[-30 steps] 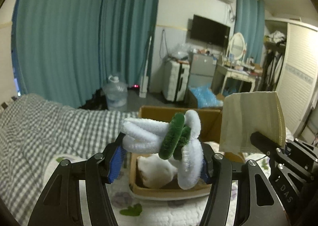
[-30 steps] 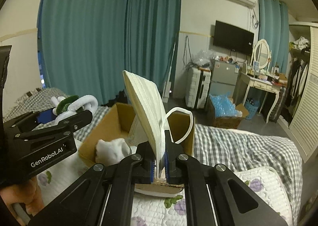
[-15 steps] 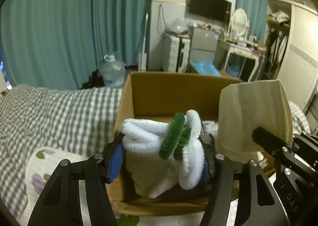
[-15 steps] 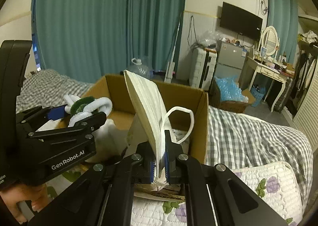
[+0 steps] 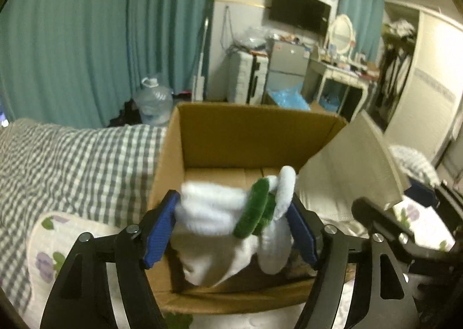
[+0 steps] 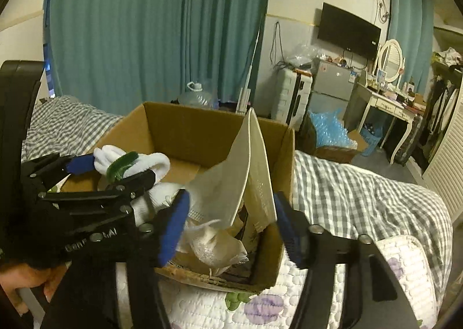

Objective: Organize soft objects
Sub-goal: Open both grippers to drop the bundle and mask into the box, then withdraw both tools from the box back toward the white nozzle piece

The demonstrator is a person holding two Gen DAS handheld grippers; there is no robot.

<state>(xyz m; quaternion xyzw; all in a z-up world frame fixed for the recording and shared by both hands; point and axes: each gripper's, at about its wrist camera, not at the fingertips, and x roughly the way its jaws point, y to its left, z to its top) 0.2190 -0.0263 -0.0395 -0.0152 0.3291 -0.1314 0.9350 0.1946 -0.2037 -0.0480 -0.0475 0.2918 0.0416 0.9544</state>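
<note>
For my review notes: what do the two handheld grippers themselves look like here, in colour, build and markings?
Both are the same design. The left gripper and right gripper have matte black angular linkage arms joined by silver pivot screws, and each finger ends in a flat bright blue pad. The left gripper's side carries white lettering, partly hidden and blurred. A bare hand shows under it; no sleeve or cables are visible.

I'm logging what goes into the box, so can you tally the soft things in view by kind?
Fuzzy white-and-green bundle, held by the left gripper over the cardboard box: 1
Face mask, dropping free between the open right gripper fingers: 1
White cloth items lying in the box: count unclear, at least 1
Total: at least 3
</note>
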